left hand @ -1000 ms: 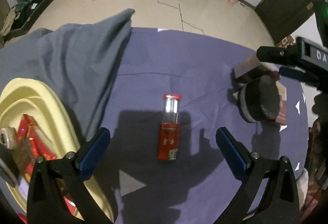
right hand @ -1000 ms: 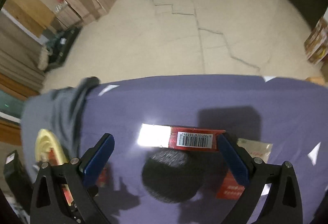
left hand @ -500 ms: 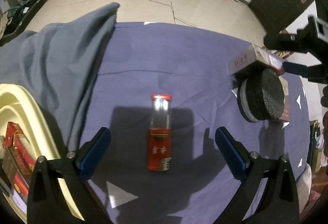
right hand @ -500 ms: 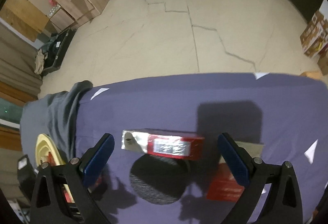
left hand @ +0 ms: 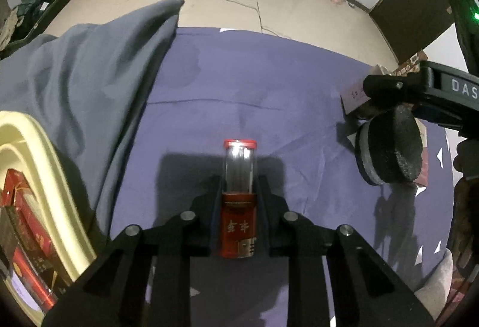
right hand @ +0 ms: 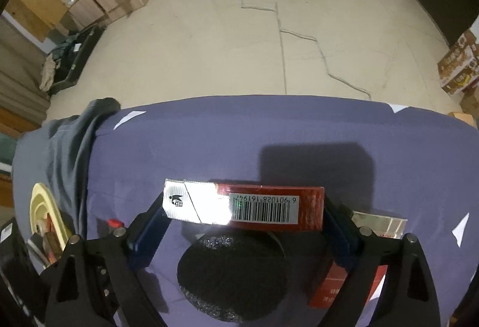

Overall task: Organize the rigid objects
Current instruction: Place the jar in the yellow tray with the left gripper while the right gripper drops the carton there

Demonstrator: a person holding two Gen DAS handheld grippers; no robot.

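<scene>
Fingers (left hand: 223, 207) pinch bottle (left hand: 239, 201) mid-cloth (left hand: 269, 93), far edge clear.

At frame centre we see our left gripper (left hand: 239, 201) clamped on a red-capped bottle (left hand: 239, 198) lying on the purple cloth (left hand: 269, 93), a yellow basin (left hand: 45, 177) at lower left.

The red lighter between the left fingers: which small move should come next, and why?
Probably a short lift straight up. The left gripper is shut on the red lighter, which lies on the purple cloth. The yellow basin, already holding red boxes, sits to the left, so clearing the cloth comes before carrying it over.
</scene>
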